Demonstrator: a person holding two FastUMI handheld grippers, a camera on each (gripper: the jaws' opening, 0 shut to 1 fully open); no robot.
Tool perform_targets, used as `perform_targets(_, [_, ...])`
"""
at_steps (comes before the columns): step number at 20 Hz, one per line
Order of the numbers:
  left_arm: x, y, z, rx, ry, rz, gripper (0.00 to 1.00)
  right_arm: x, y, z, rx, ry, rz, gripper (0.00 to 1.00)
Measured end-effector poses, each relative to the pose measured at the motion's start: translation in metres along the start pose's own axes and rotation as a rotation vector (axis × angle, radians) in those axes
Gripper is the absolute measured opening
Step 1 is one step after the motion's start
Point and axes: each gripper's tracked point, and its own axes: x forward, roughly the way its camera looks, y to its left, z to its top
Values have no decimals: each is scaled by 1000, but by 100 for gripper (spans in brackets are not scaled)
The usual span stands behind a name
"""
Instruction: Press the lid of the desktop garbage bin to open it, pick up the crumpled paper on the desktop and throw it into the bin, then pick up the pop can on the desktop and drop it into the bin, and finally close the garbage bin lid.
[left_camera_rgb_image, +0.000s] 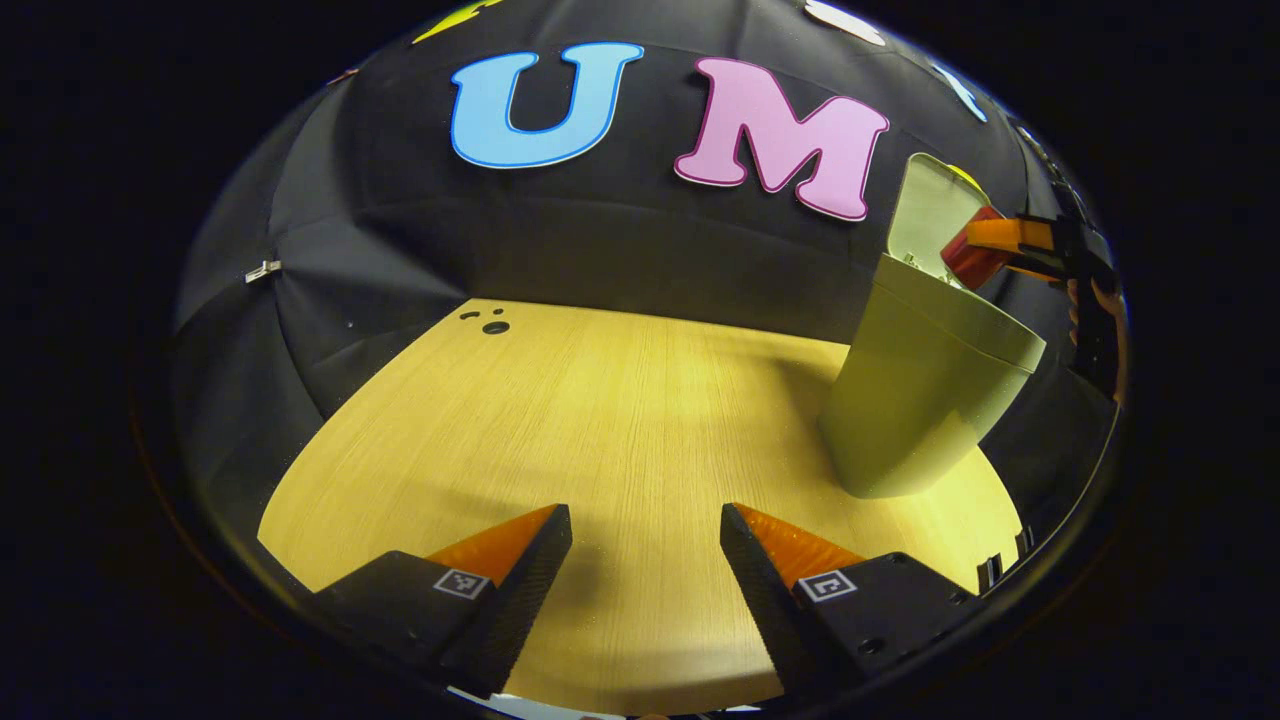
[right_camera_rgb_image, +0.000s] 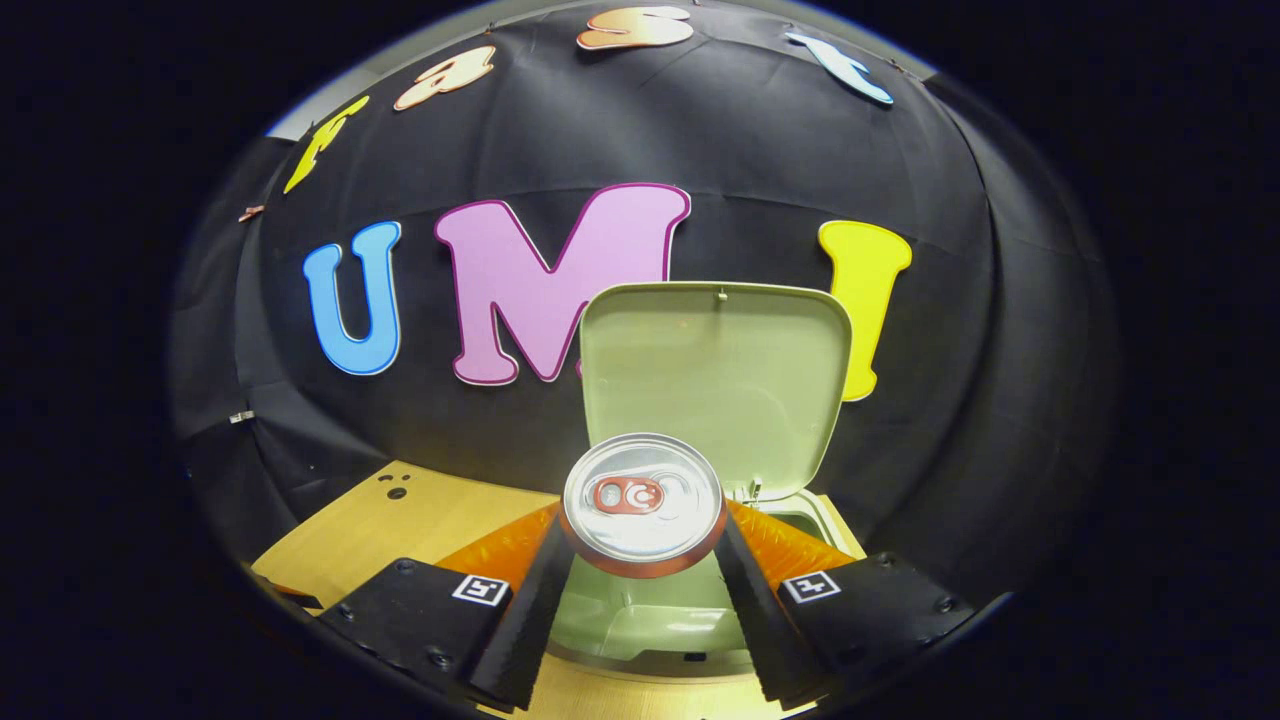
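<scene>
Two grippers are working here, and we are taking them from left to right. Our left gripper (left_camera_rgb_image: 645, 560) is hovering low over the wooden desktop (left_camera_rgb_image: 620, 420) with its fingers spread apart and nothing between them. Farther right in the left gripper view, the garbage bin (left_camera_rgb_image: 915, 400) is standing on the desktop with its lid (left_camera_rgb_image: 925, 215) raised, and our right gripper (left_camera_rgb_image: 1000, 250) is reaching over its rim with the pop can (left_camera_rgb_image: 968, 258) pinched in its tips.

In the right gripper view, we are holding the can (right_camera_rgb_image: 642, 505) end-on between both fingers, which are pressing on its sides. It is hanging over the bin's open mouth (right_camera_rgb_image: 650, 610), with the upright lid (right_camera_rgb_image: 715, 375) just behind it. We are seeing no crumpled paper on the desktop, so we are judging that it is already inside and that the can drop is the step in hand.

Next, we are judging, the right fingers need to part so that the can falls straight into the bin, clear of the rim. Then the gripper needs to draw back and the lid needs pushing down until it shuts.
</scene>
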Motion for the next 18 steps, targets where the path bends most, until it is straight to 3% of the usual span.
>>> perform_targets(5, [3, 6, 0, -1, 16, 6, 96, 6, -5, 7, 18, -19, -28, 95])
perform_targets(10, [5, 8, 4, 25, 20, 5, 96, 8, -11, 35, -1, -78, -56, 96])
perform_targets(18, [8, 12, -2, 17, 35, -2, 96, 6, -24, 116, -38, -218, -77, 96])
